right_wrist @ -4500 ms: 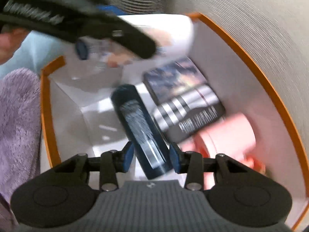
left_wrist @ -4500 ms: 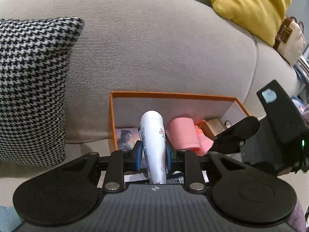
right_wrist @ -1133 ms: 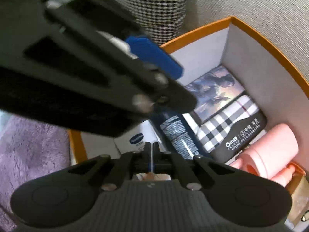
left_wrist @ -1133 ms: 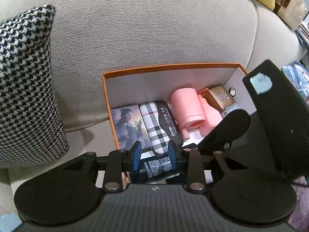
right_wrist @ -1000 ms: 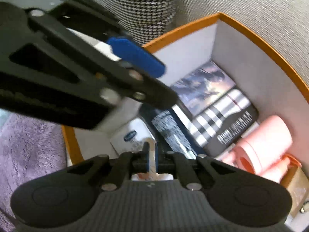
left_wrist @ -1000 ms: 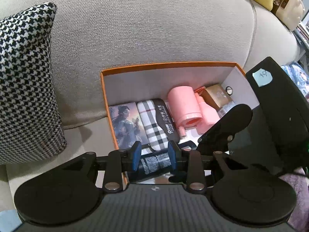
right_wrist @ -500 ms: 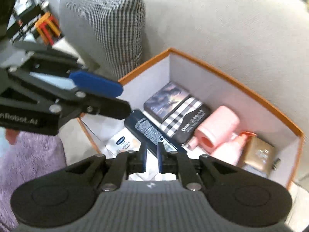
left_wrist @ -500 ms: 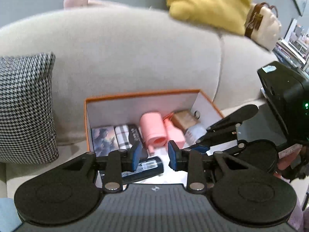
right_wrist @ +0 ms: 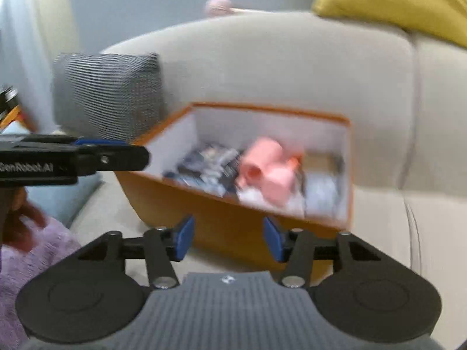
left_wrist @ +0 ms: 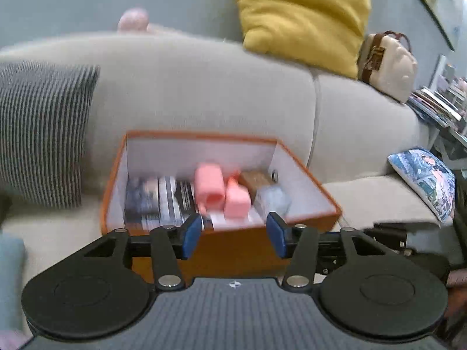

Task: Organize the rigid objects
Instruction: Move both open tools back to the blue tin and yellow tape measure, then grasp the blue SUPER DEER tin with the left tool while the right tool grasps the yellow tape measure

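Risk is judged low but real: both grippers, left and right, are spread wide and empty before the orange box on the sofa, where the pink items are packed, so a careless swing could nudge the box.

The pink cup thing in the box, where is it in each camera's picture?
Left wrist: the pink cup lies mid-picture, inside the box, above the open left gripper.
Right wrist: the pink cup sits just right of centre, inside the box.
Shared landmark: the orange box.
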### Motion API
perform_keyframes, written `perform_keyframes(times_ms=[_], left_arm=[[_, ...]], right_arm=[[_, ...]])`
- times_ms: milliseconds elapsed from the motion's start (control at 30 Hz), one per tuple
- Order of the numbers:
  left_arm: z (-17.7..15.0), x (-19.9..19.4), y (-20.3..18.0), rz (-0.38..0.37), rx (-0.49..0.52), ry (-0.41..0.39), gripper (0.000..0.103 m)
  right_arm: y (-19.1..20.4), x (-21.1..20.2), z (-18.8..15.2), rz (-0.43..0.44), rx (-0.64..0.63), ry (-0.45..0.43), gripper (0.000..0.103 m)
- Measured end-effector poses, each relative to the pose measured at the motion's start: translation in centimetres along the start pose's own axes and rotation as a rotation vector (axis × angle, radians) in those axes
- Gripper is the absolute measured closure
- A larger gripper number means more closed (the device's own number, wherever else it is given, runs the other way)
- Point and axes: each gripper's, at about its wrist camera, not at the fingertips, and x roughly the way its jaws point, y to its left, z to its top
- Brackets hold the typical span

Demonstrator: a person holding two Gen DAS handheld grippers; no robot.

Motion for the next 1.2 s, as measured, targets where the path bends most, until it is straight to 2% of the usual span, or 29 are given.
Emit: perform_keyframes(times_ms=[67, 133, 267, 333, 400, 500, 567, 700, 1067, 1200], left_arm=[[-1.6, 0.9, 0.7, -0.041, -0.092, 0.062, 0.035], [-3.3, 1.9, 1.3, -0.037, -0.17, 0.114, 0.035], [-6.1, 3.7, 1.5, 0.048, -0.166, 0.153, 0.036], [-6.9, 4.4, 2.0, 0.047, -0.221, 0.176, 0.037], [-7.7, 5.1, 2.5, 0.039, -0.284, 0.192, 0.037], [-8.6, 5.6, 2.9, 0.059, -0.289, 0.194, 0.038], [-9.1, 6.0, 3.1, 0.057, -0.282, 0.205, 0.039], [-9.7, 6.9, 3.3, 0.033, -0.327, 0.237, 0.041], [-9.7, 8.3, 0.7, 0.07, -0.19, 0.28, 0.039], [-10.1, 8.5, -0.1, 0.06, -0.191, 0.307, 0.04]], right_arm=[[0.1, 0.1, -2.4, -0.106, 0.012, -0.033, 0.04], [0.3, 0.5, -4.3, -0.188, 0.022, -0.044, 0.037], [-0.5, 2.2, -5.6, -0.197, 0.108, 0.043, 0.035], [-0.3, 3.1, -5.8, -0.212, 0.085, 0.071, 0.036], [-0.4, 4.2, -6.1, -0.178, 0.094, 0.085, 0.034], [-1.0, 5.1, -6.4, -0.164, 0.147, 0.1, 0.034], [-1.4, 5.7, -6.5, -0.165, 0.172, 0.129, 0.04], [-1.9, 6.0, -6.7, -0.126, 0.223, 0.117, 0.045], [-2.6, 6.6, -6.9, -0.053, 0.3, 0.121, 0.06], [-3.4, 6.4, -7.1, -0.024, 0.357, 0.141, 0.06]])
